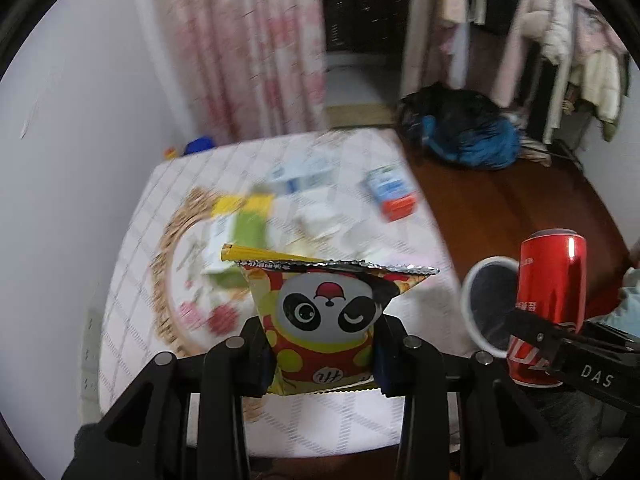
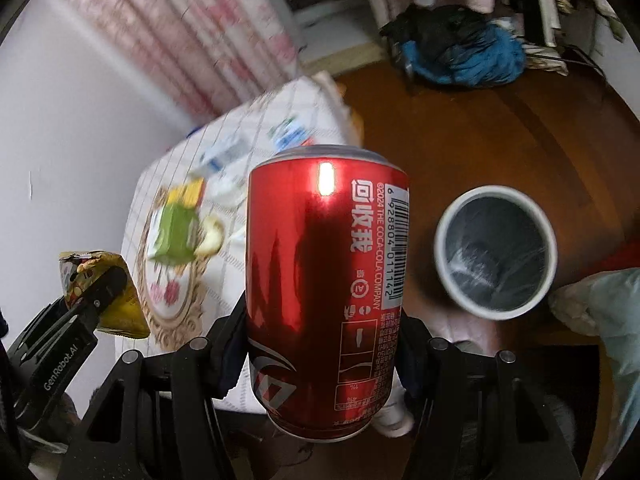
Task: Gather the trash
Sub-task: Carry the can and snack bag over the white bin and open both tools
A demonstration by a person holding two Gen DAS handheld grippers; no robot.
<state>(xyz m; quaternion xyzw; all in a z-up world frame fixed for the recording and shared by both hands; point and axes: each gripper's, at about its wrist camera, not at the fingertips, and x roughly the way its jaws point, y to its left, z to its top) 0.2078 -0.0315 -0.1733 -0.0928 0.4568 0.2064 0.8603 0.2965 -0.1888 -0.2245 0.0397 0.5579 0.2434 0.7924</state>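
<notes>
My left gripper [image 1: 320,354] is shut on a snack wrapper [image 1: 324,312] with a panda face, held upright above the table; the wrapper [image 2: 100,292] and the left gripper [image 2: 96,300] also show at the left of the right wrist view. My right gripper [image 2: 322,344] is shut on a red cola can [image 2: 326,292], held upright over the table's near corner. The can [image 1: 548,304] and the right gripper [image 1: 536,340] appear at the right of the left wrist view. A white-rimmed bin [image 2: 496,252] with a dark liner stands on the floor to the right of the can.
The small table [image 1: 132,280] has a checked cloth and carries a green and yellow carton [image 1: 248,224], blue and white boxes [image 1: 304,174], a red and blue carton [image 1: 392,194] and crumpled tissue [image 1: 320,220]. A dark and blue clothes heap [image 1: 460,128] lies on the wooden floor.
</notes>
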